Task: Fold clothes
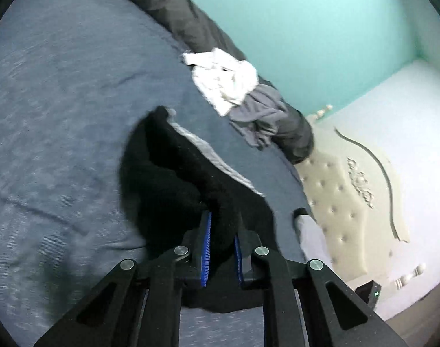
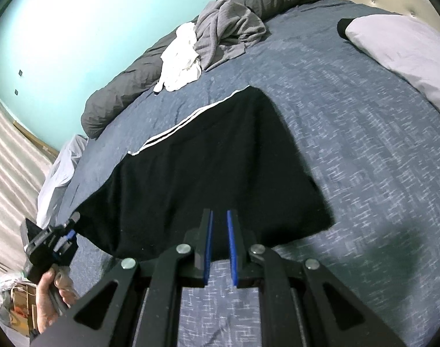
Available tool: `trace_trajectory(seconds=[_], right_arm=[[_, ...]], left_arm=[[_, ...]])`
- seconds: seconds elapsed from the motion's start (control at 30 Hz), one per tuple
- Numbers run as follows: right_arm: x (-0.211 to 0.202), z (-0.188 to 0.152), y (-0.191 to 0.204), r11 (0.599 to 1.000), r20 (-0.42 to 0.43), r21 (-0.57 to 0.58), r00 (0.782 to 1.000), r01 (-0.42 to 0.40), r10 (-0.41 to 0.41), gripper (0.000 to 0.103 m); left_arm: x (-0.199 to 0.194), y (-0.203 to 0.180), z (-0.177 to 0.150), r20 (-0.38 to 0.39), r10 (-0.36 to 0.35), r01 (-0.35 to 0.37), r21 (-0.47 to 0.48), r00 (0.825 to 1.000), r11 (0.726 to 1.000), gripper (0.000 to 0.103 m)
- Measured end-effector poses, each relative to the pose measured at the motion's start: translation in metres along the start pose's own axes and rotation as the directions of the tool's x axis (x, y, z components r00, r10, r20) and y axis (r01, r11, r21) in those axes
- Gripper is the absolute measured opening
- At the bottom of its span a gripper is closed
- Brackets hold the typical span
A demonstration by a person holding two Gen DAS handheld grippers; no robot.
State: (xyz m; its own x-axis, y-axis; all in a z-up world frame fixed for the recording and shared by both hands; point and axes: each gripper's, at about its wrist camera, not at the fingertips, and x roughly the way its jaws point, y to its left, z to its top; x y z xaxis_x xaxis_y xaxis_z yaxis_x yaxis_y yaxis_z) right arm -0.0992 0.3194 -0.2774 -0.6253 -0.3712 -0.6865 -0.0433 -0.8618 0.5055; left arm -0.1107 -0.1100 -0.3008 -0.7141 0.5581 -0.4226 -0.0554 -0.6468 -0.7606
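A pair of black shorts with white side stripes (image 2: 208, 159) lies spread on the blue bedspread (image 2: 364, 144). My left gripper (image 1: 222, 225) is shut on a bunched edge of the black shorts (image 1: 167, 167) and lifts it off the bed. It also shows in the right wrist view (image 2: 72, 225) at the shorts' left corner. My right gripper (image 2: 219, 214) sits over the near edge of the shorts with its blue pads a narrow gap apart; whether cloth is pinched between them is not visible.
A white garment (image 2: 179, 57) and a grey garment (image 2: 228, 31) lie heaped at the far side of the bed by a dark grey rolled duvet (image 2: 118, 95). A pale folded garment (image 2: 399, 55) lies near the tufted headboard (image 1: 335, 196). Teal wall behind.
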Motion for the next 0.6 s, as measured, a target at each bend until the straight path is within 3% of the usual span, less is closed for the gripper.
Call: trace_trajectory(seconds=[0.17,0.37,0.47,0.57,0.6], right_arm=[[-0.018,0.005,-0.021,1.000,0.022,0.018,1.000,0.016,-0.017,0.009],[-0.035,0.013,-0.050,0.998,0.044,0.057,0.998,0.032,-0.034,0.009],[-0.042,0.016,-0.063,0.997,0.049,0.070,0.998,0.044,-0.047,0.009],[-0.045,0.018,-0.074,0.996,0.039,0.074,0.998,0.055,-0.058,0.009],[-0.044,0.019,-0.076,0.996,0.031,0.075,0.998,0.053,-0.056,0.009]], left_arm=[[0.039,-0.072,-0.009,-0.042,-0.087,0.091,0.106,0.995,0.990,0.014],[0.123,-0.152,-0.064,-0.224,-0.137,0.186,0.217,0.965,0.958,0.014],[0.173,-0.166,-0.105,-0.343,-0.099,0.185,0.228,0.934,0.956,0.014],[0.215,-0.162,-0.147,-0.465,-0.031,0.160,0.240,0.885,0.957,0.014],[0.220,-0.160,-0.154,-0.483,-0.016,0.152,0.246,0.876,0.957,0.014]])
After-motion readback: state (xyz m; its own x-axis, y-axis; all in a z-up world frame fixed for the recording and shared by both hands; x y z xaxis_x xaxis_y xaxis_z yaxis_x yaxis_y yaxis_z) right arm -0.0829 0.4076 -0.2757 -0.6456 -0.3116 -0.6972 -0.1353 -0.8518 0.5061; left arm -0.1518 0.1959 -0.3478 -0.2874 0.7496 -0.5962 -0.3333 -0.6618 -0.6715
